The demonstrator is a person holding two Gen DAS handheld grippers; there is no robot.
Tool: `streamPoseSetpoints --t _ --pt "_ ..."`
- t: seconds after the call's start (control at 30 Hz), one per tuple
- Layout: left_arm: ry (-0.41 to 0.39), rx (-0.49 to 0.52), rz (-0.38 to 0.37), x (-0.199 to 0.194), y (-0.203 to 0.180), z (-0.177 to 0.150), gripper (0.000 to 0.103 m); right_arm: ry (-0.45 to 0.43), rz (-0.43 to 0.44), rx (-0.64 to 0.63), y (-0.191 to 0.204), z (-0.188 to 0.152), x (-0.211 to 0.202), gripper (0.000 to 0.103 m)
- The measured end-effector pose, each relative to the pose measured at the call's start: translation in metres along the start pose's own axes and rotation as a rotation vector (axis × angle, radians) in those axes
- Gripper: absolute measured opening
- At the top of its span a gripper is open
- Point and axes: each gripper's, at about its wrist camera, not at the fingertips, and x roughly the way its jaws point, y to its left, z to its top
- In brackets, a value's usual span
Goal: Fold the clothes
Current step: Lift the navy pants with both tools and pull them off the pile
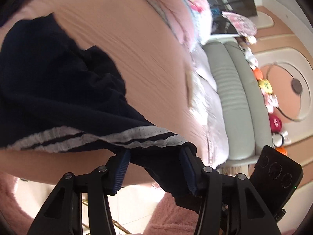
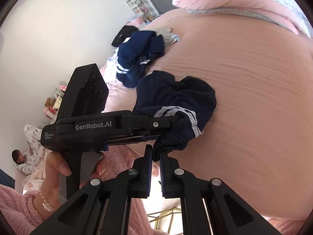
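A dark navy pair of shorts [image 1: 58, 90] with white side stripes lies bunched on the pink bed sheet [image 1: 137, 49]. In the left wrist view my left gripper [image 1: 154, 166] has its jaws wide apart, with the garment's edge draped between them. In the right wrist view the same shorts [image 2: 176, 105] sit at the bed's near edge. My right gripper [image 2: 156, 156] is shut on a fold of their waistband. The left gripper's body [image 2: 109, 127] reaches in from the left and touches the shorts.
A pile of navy and white clothes [image 2: 137, 58] lies farther back on the bed. A pink quilt [image 2: 244, 4] is at the head end. A grey headboard [image 1: 234, 101] with plush toys [image 1: 266, 90] shows in the left view. A pink rug [image 2: 121, 156] is below.
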Motion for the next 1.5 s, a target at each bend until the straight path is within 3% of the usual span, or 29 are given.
streamPoseSetpoints --t 0.1,0.2,0.3,0.5,0.67,0.77,0.8,0.87,1.0,1.07,1.27,1.37,1.43,1.5 --pt "0.05 0.022 -0.093 0.017 -0.02 -0.01 0.049 -0.027 0.021 0.029 -0.013 -0.016 -0.019 0.007" --pt "0.065 0.07 -0.008 0.028 -0.028 -0.019 0.058 -0.052 0.032 0.044 -0.024 -0.03 -0.029 0.007" --pt "0.085 0.016 0.022 0.023 -0.014 -0.025 0.064 -0.054 0.076 0.108 -0.04 -0.04 -0.023 0.007" --pt "0.062 -0.031 0.003 -0.011 0.005 -0.041 0.072 -0.059 0.078 0.099 -0.044 -0.05 -0.024 0.008" --pt "0.124 0.004 -0.063 0.01 0.005 -0.03 0.072 -0.067 0.084 0.062 -0.04 -0.05 -0.02 0.009" --pt "0.128 0.066 -0.021 0.016 -0.006 -0.031 0.072 -0.07 0.074 0.063 -0.04 -0.053 -0.021 0.009" --pt "0.125 0.082 -0.007 0.015 -0.007 -0.03 0.07 -0.069 0.071 0.056 -0.039 -0.054 -0.022 0.009" --pt "0.112 0.097 0.009 0.01 -0.007 -0.027 0.041 -0.066 0.073 0.048 -0.037 -0.056 -0.022 0.009" --pt "0.06 0.083 0.055 -0.006 0.003 -0.027 0.036 -0.058 0.077 0.045 -0.038 -0.059 -0.019 0.009" --pt "0.021 0.096 0.094 -0.008 0.002 -0.022 0.017 -0.044 0.071 0.049 -0.04 -0.061 -0.018 0.009" --pt "-0.101 0.118 0.205 -0.019 0.001 -0.011 0.007 -0.033 0.022 0.162 -0.068 -0.055 -0.016 0.01" --pt "-0.142 0.103 0.22 -0.024 0.005 -0.009 0.006 -0.008 -0.078 0.136 -0.075 -0.038 -0.009 0.01" --pt "-0.165 0.07 0.224 -0.029 0.015 -0.009 0.006 0.015 -0.056 0.14 -0.08 -0.026 -0.002 0.01" --pt "-0.17 0.069 0.252 -0.026 0.017 -0.008 0.006 0.027 -0.103 0.098 -0.078 -0.019 0.009 0.01"
